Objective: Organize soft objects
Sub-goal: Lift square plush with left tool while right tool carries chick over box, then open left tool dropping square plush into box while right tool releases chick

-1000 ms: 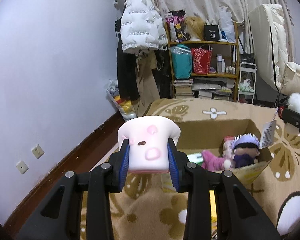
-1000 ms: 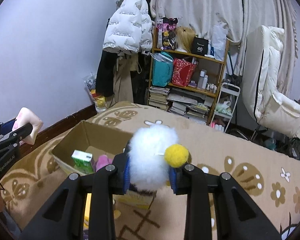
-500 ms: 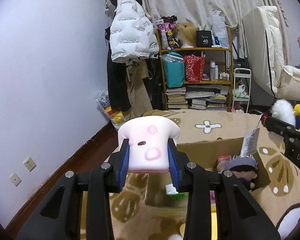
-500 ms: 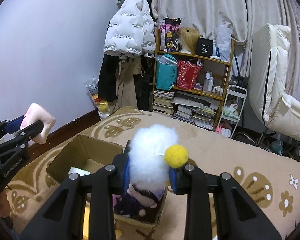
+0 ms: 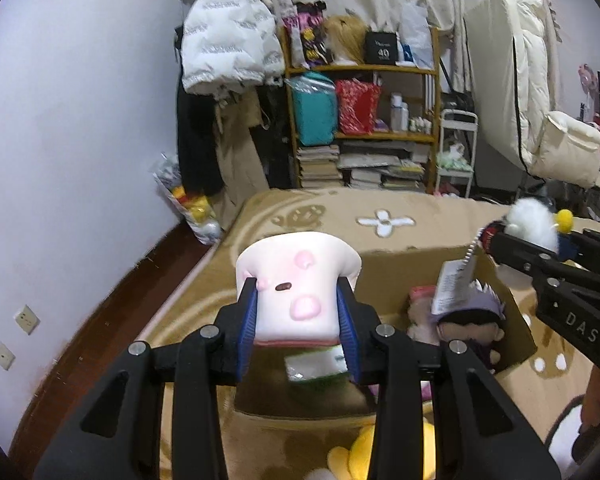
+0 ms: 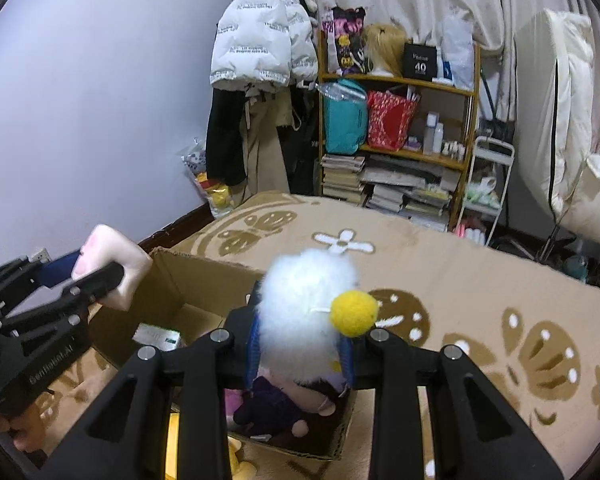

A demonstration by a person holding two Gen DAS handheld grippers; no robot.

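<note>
My left gripper is shut on a pale pink squishy toy with pink spots, held above the near left edge of an open cardboard box. It also shows in the right wrist view. My right gripper is shut on a fluffy white plush with a yellow pompom, over the box's right side; in the left wrist view the plush has a hanging tag. Inside the box lie a dark-haired doll, a pink plush and a green-white packet.
The box stands on a tan flower-patterned rug. A yellow plush lies on the rug in front of the box. A shelf of books and bags, hanging coats and a white chair stand at the back.
Both grippers have moved closer over the box, each still holding its toy. The box now sits right under them and the two grippers are nearer each other.
</note>
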